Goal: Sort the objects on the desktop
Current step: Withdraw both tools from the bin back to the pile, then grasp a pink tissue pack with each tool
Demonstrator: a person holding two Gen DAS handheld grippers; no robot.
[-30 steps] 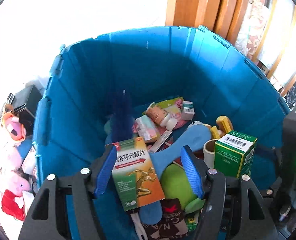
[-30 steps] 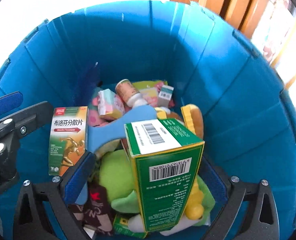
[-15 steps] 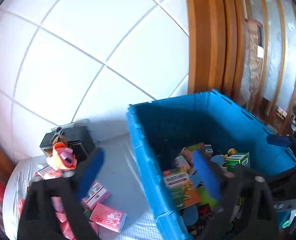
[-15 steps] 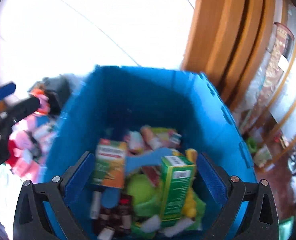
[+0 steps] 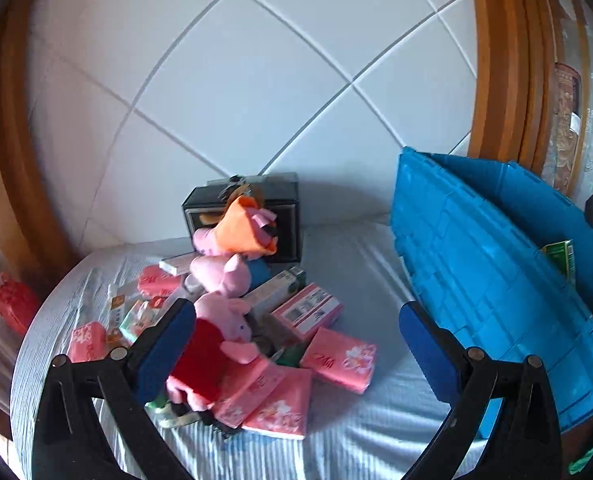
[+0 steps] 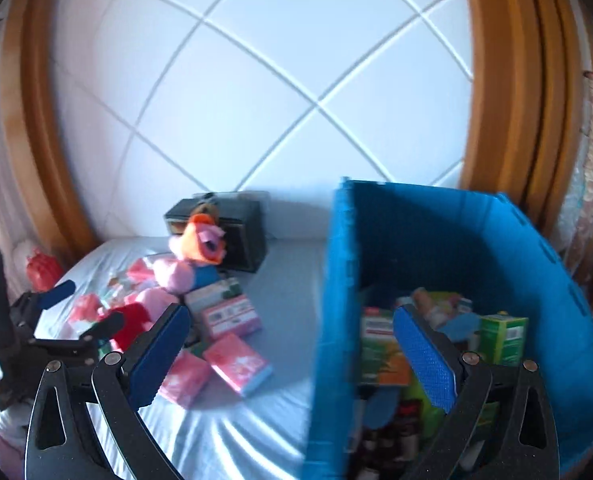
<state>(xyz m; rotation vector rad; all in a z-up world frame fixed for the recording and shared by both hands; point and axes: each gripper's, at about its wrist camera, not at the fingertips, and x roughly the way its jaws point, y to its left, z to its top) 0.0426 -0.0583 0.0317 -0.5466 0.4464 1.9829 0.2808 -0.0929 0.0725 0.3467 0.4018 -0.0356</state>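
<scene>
A blue crate (image 5: pixel 492 288) stands on the right of the cloth-covered table (image 5: pixel 360 264); in the right wrist view the crate (image 6: pixel 448 232) holds an orange box (image 6: pixel 380 344), a green box (image 6: pixel 502 336) and other items. A pile lies on the left: pink pig plush toys (image 5: pixel 220 332), pink tissue packs (image 5: pixel 338 360) and small boxes (image 5: pixel 306 312). My left gripper (image 5: pixel 300 352) is open and empty, above the pile. My right gripper (image 6: pixel 292 356) is open and empty, over the crate's left wall. The left gripper also shows in the right wrist view (image 6: pixel 84 308).
A black box (image 5: pixel 256 216) with an orange-headed plush (image 5: pixel 244 232) stands at the back by the tiled wall. A red object (image 5: pixel 14 304) lies at the far left. Wooden frames flank the wall. Bare cloth lies between pile and crate.
Both grippers have drawn up and left out of the crate. The orange and green boxes were let go and stay inside. The left gripper now faces the pile on the table.
</scene>
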